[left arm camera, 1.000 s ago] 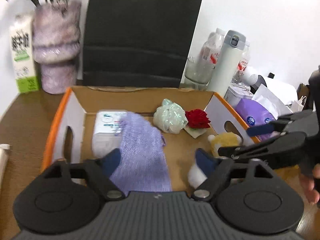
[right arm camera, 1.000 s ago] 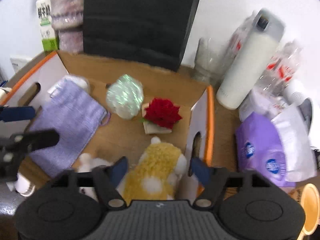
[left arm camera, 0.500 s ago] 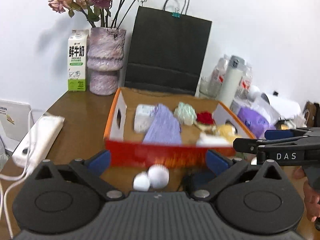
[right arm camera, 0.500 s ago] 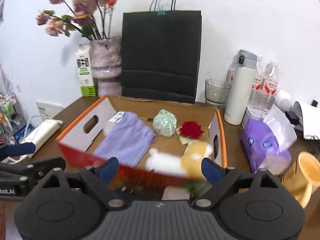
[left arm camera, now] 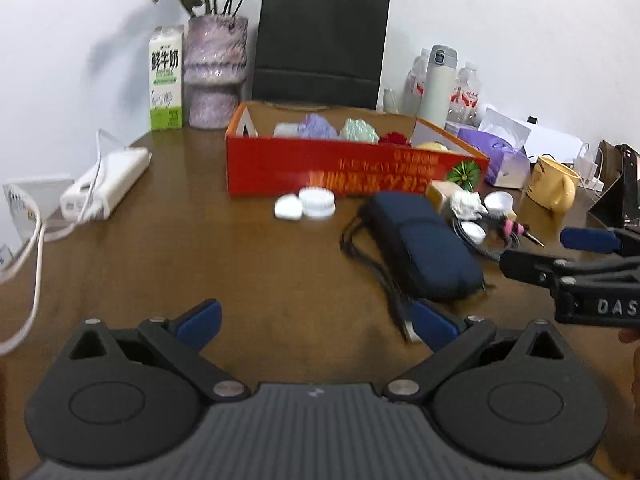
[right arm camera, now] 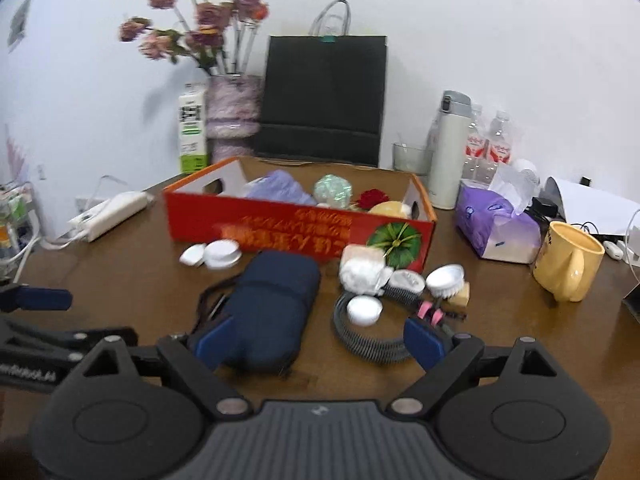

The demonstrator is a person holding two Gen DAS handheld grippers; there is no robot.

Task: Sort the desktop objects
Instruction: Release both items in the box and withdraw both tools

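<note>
Change since earlier: both grippers were over the red-and-orange cardboard box [right arm camera: 300, 232] a second ago; now the whole box front shows beyond them, and the loose things on the brown wooden table [left arm camera: 160, 248] lie between them and it.
Left gripper [left arm camera: 316, 322]: blue-padded fingers spread wide, nothing between them, over bare table in front of the box.
Right gripper [right arm camera: 320, 340]: jaws wide and opening a little more, nothing clamped; the dark blue zipped fabric pouch [right arm camera: 268, 308] lies just ahead of its left finger.
In the box: lilac knitted cloth [right arm camera: 280, 190], pale green mesh puff [right arm camera: 333, 189], red fabric rose [right arm camera: 373, 198], yellow plush toy [right arm camera: 390, 209]; one of each.
In front of the box, left end: two white lidded pots [right arm camera: 212, 254], touching.
In front of the box, middle: one pouch with a black cord.
In front of the box, right end: white crumpled wad [right arm camera: 362, 274], white round pot [right arm camera: 363, 310], grey coiled hose [right arm camera: 370, 344], white round brush [right arm camera: 445, 279], pink clip [right arm camera: 429, 312]; the heap is tangled, so I cannot count it more closely.
Right of the box: purple tissue pack [right arm camera: 496, 224], yellow ceramic mug [right arm camera: 568, 262].
Step in hand, my judgement: choosing the next loose thing for the box.
Doing it well: the pouch looks easiest, taken across its narrow width, cord clear of the pots.
</note>
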